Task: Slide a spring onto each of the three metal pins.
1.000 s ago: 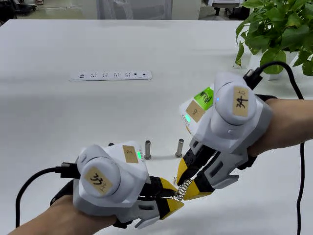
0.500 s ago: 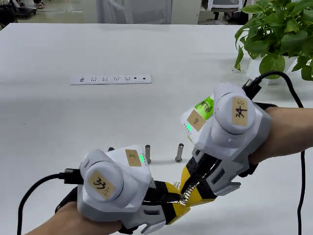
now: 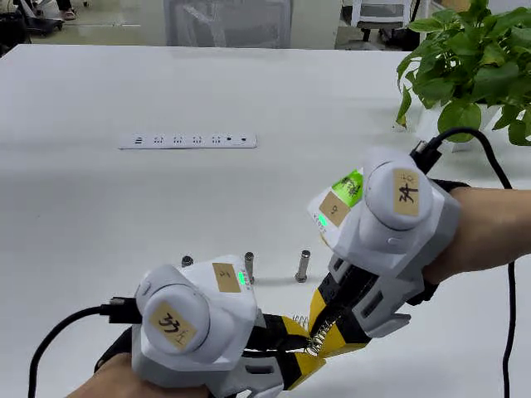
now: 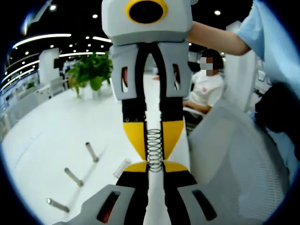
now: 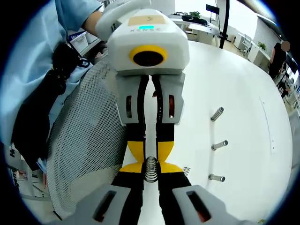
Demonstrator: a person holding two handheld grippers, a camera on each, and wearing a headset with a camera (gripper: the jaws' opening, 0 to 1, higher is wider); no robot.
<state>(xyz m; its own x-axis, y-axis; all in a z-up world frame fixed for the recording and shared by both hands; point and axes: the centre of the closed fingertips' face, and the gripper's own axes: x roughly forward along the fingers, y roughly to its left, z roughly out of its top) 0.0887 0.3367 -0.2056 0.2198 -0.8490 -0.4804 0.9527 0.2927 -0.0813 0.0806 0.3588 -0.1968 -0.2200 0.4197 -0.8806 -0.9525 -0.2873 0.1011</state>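
Three metal pins stand in a row on the white table [image 3: 99, 215]: the left pin [image 3: 187, 261] wears a spring, while the middle pin [image 3: 249, 265] and right pin [image 3: 303, 265] are bare. Just in front of them my left gripper [image 3: 303, 350] and right gripper [image 3: 321, 334] meet tip to tip, both shut on one spring [image 3: 314, 340]. That spring [image 4: 153, 147] runs lengthwise between the right gripper's yellow fingertips [image 4: 136, 138] down to my left gripper [image 4: 154, 167]. It shows end-on as spring [image 5: 150, 168] in my right gripper [image 5: 150, 167]. A loose spring [image 4: 122, 167] lies on the table nearby.
A white power strip [image 3: 195, 141] lies across the far middle of the table. A potted plant [image 3: 473, 66] stands at the back right, with a black cable [image 3: 498, 174] running past it. A mesh chair back [image 5: 79, 140] is close behind the grippers.
The head camera has tipped slightly, so the whole picture shifted. Both grippers stay together on the spring and have sunk a little toward the table's near edge.
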